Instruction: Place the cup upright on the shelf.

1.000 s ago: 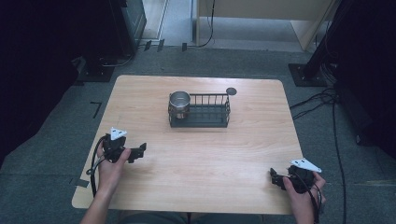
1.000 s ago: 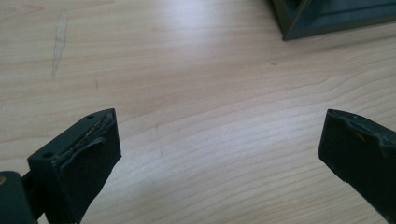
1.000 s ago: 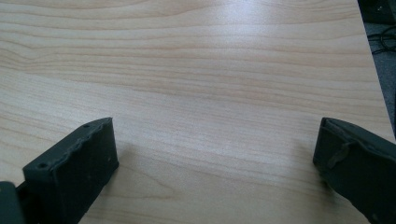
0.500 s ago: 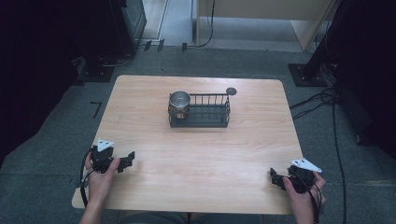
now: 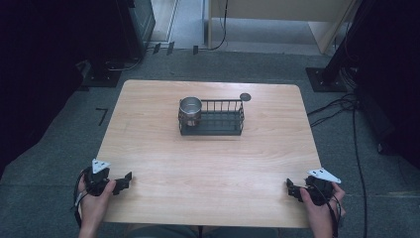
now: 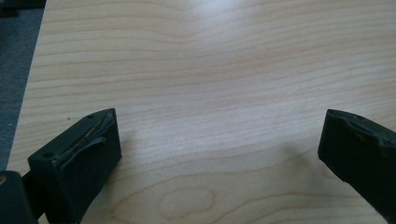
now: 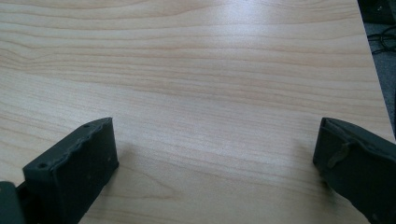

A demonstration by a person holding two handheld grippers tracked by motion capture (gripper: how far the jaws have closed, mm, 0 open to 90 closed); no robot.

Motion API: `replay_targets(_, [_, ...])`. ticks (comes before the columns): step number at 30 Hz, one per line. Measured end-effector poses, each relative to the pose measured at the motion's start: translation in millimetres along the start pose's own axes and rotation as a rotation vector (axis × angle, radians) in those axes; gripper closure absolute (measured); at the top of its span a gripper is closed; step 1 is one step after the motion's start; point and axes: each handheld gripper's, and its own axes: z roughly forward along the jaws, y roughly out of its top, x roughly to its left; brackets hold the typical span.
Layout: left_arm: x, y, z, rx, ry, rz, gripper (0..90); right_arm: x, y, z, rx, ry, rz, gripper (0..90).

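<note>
- Wooden counter carries a wire basket far back, metal cup in its left end.
- My left hand-held gripper rests released at the near-left corner.
- My right hand-held gripper rests released near-right, well apart.

Light wood table, rounded corners, on grey carpet floor. Black wire basket stood directly on it, centre-far part. Small dark round disc lay flat on tabletop just behind basket's far right corner, near far edge. Rest of tabletop bare wood grain. L & R near corners met by hand-held tools at edge; contact w/ surface unclear.
</note>
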Motion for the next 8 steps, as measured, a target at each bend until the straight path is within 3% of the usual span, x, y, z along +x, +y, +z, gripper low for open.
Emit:
replay_targets(2, [-2.1,-1.8,0.1,-0.003,0.011,0.016,0.0,0.0,0.0,0.0,0.000,0.000,0.000,0.0])
replay_targets(8, [-2.7,-2.5,0.1,-0.009,0.015,0.012,0.0,0.0,0.2,0.3,-0.003,-0.010,0.012,0.0])
